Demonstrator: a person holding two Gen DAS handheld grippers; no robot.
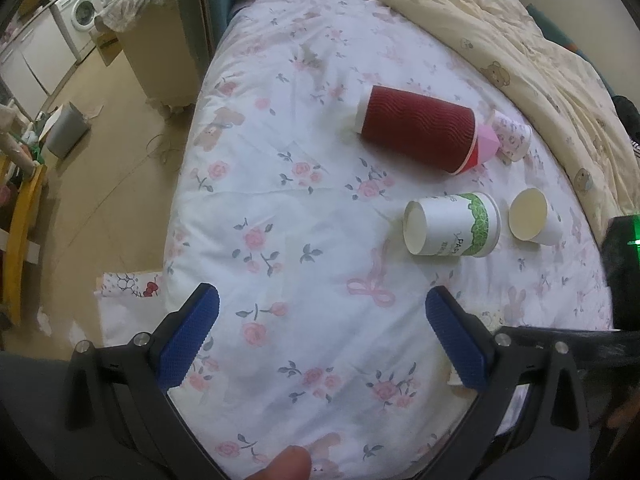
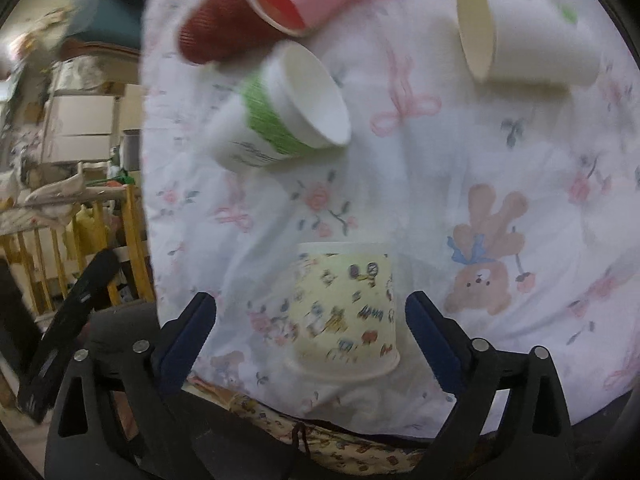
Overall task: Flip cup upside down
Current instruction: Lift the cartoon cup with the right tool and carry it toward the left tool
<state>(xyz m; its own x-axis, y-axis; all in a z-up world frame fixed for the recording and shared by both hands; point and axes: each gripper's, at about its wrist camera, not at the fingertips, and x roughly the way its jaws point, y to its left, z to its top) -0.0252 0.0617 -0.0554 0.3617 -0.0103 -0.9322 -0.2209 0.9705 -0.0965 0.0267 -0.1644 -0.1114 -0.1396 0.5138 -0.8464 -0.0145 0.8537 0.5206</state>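
Since patterned cup (image 2: 346, 312) sits rim-down on bed (image 2: 500, 152) between spread fingers of right hand-held gripper (image 2: 311, 340), we judge flip done — we back out straight, no brushing. Left hand-held gripper (image 1: 322, 336) released, empty, well apart from lying cups.

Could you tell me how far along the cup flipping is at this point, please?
Done: the cartoon-print cup stands rim-down on the bedspread between the open right gripper. In hand: nothing; the left gripper is also open. Left: the green-banded cup, red cup and plain white cup lie sideways.
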